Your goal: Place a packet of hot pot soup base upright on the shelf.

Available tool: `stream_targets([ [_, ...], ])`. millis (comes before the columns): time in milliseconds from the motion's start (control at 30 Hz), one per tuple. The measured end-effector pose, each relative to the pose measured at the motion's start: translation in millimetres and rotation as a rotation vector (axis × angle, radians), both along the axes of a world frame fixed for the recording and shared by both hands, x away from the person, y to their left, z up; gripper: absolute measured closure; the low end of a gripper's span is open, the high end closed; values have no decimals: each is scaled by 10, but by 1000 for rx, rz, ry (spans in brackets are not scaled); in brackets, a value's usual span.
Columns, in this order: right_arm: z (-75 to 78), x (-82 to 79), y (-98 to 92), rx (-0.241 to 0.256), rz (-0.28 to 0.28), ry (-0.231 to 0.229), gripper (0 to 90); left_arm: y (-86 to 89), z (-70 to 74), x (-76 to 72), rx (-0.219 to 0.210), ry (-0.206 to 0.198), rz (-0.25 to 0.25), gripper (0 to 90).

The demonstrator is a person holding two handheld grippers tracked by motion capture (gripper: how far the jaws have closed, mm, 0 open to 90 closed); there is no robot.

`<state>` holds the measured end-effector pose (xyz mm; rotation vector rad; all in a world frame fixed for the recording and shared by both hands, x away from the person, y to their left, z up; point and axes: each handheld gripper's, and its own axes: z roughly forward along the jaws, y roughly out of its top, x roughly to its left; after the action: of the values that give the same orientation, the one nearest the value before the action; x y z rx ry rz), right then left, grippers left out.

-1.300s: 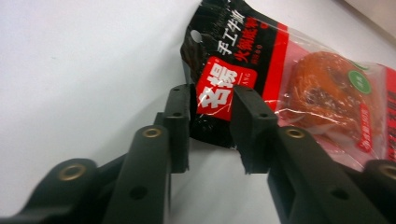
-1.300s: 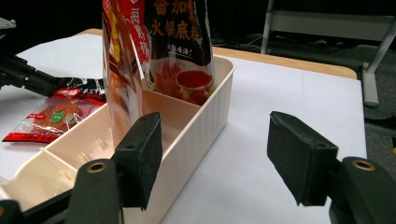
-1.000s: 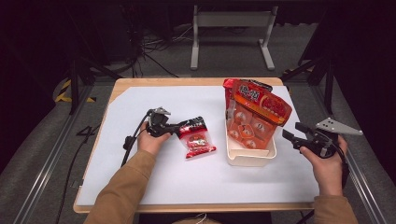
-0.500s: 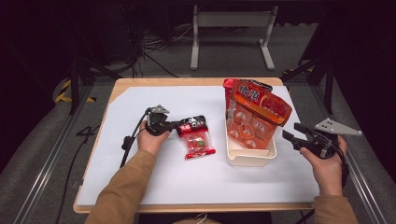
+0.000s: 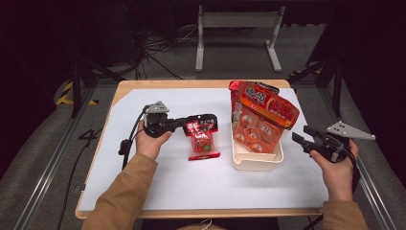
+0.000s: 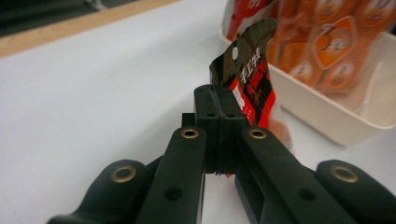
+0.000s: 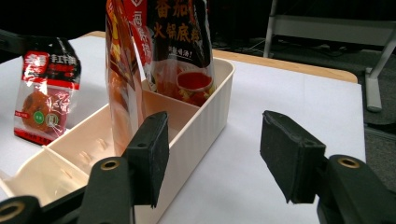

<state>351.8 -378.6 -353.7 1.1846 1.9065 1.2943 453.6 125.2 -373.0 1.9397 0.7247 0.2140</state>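
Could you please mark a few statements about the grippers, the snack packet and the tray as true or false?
1. The left gripper is shut on the top edge of the small red packet. True.
2. The right gripper holds the cream tray. False: its jaws stand open, beside the tray and apart from it.
3. The small red packet lies inside the tray. False: it is left of the tray, over the white table cover.
4. An orange bag stands in the tray. True.

We are reading 手工 on the small red snack packet (image 6: 250, 88), 番茄火锅底料 on the tall pouch (image 7: 180, 46) standing in the tray.
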Motion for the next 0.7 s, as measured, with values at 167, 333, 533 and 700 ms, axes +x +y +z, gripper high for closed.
stream_targets([
  [167, 7, 5, 5, 1, 4, -2, 424, -90, 193, -186, 22, -69, -62, 900],
  [333, 1, 10, -11, 8, 5, -4, 425, -220, 347, -366, 70, -128, -127, 900],
  [533, -5, 15, -21, 16, 11, -4, 424, -279, 471, -490, 75, -157, -168, 900],
  [700, -15, 17, -43, 25, 13, -6, 425, -232, 541, -517, 63, -163, -164, 900],
])
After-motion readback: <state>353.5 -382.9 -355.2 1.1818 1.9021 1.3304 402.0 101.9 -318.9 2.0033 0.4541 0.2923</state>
